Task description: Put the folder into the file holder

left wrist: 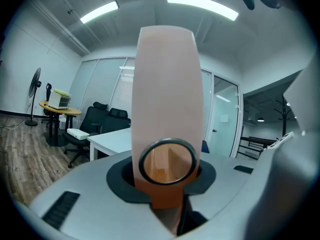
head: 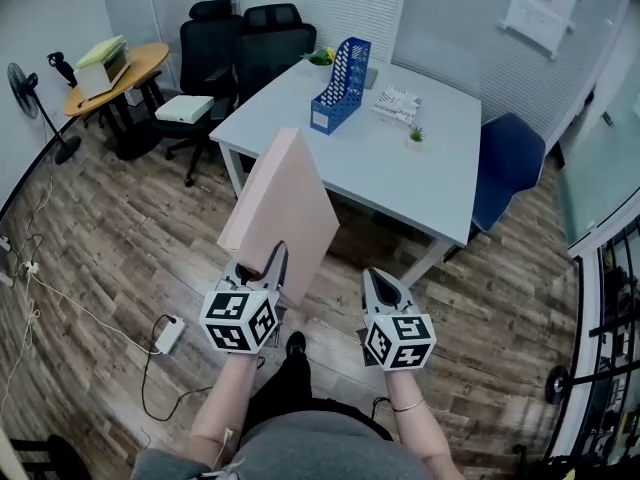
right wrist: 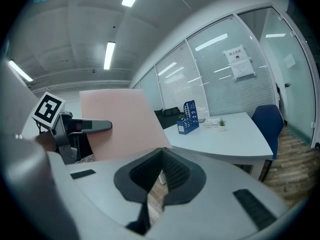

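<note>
Folder (head: 285, 208), pink and flat, is off the table and in the air over the wood floor (head: 120, 238), between the person and the white table (head: 380, 168). Its near end is clamped in the left gripper (head: 262, 265). In the head view its long axis runs from those jaws up and away, with the free end pointing toward the table's near edge and one broad face tilted up to the camera.

The left gripper view shows the folder (left wrist: 167, 84) only as a tall narrow strip rising straight ahead. There the left gripper (left wrist: 167, 201) has both jaws pressed against the folder's lower end. The right gripper view shows what that one does not: the folder's wide face (right wrist: 117, 126) side-on, with the left gripper (right wrist: 75, 129) at its near corner.

The right gripper (head: 385, 283) is beside the folder and apart from it. In its own view the right gripper (right wrist: 161, 156) has its fingertips together with nothing between them.

The blue holder (head: 340, 85) stands upright on the far part of the table, well apart from the folder, and is empty as far as can be seen. The right gripper view shows it (right wrist: 189, 118) too, but the left gripper view does not. A small plant (head: 416, 135) sits on the table, black chairs (head: 245, 38) stand behind it, and a blue chair (head: 510, 168) is at its right.
</note>
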A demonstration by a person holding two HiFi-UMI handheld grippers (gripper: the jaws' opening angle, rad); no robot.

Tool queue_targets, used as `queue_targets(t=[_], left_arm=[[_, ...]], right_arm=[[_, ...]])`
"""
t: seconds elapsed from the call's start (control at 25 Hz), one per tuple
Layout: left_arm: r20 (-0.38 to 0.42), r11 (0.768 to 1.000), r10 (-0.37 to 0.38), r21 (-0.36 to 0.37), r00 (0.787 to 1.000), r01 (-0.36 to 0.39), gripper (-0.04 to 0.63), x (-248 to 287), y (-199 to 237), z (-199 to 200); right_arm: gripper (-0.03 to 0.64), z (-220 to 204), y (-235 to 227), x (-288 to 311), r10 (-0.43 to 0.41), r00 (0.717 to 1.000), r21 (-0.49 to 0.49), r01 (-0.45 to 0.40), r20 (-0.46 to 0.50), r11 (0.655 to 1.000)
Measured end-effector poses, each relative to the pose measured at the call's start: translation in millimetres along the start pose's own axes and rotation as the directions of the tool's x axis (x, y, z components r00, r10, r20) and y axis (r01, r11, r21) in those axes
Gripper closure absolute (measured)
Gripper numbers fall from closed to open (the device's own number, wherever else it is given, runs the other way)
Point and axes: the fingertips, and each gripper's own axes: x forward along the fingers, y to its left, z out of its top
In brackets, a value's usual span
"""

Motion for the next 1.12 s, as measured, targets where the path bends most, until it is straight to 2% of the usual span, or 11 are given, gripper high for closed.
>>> queue_targets(t=[0.44,0.72,1.12], left_arm=[[0.032,0.999,-0.049,0.013,0.998,0.048,0.462,105.4,80.0,62.1],[0.062,0.998,-0.063,0.010,0.996,0.063,0.462,139.3,109.4,85.4],[0.111,0.998,-0.056,0.023,0.992,0.054,0.463,178.1,132.2,119.8]], right_arm=[[0.611,49.7,-14.6,123.3,-0.052,0.999,0.007,0.052,0.005,0.999],[0.611,59.7,-17.6,159.8,-0.080,0.997,0.017,0.080,-0.006,0.997],[0.611,63.5,-32.0,202.9,-0.065,0.997,0.032,0.066,-0.030,0.997]])
